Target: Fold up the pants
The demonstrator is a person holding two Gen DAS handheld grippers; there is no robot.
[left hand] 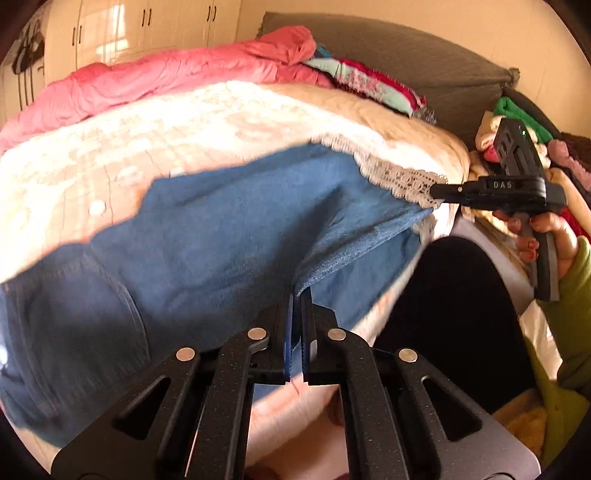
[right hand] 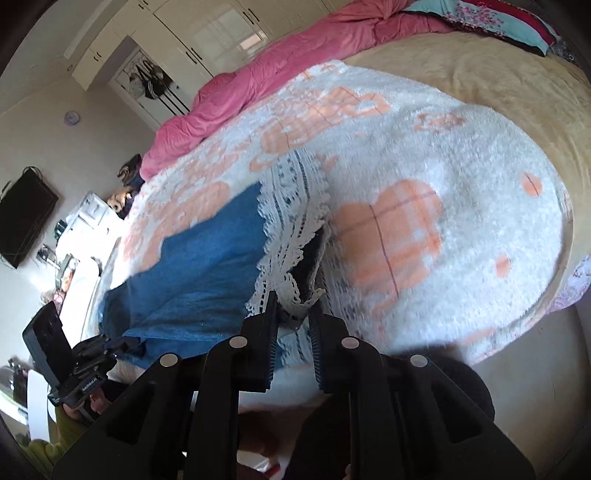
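Note:
Blue denim pants (left hand: 221, 229) with a white lace hem (left hand: 399, 177) lie across a white and peach blanket (left hand: 110, 158) on a bed. My left gripper (left hand: 297, 295) is shut on a fold of the denim at the pants' near edge. At the right, my right gripper (left hand: 437, 192) has its tips on the lace hem, held by a hand in a green sleeve. In the right wrist view the right gripper (right hand: 293, 306) holds bunched lace hem (right hand: 291, 206) between its narrowly spaced fingers. The denim (right hand: 207, 258) stretches left to the left gripper (right hand: 122, 345).
A pink duvet (left hand: 166, 77) lies along the bed's far side, with patterned pillows (left hand: 369, 81) and a grey headboard (left hand: 406, 62). A pile of clothes (left hand: 517, 118) sits at the right. A person's dark-clad leg (left hand: 443, 295) stands close to the bed edge. Wardrobes (right hand: 207, 33) line the wall.

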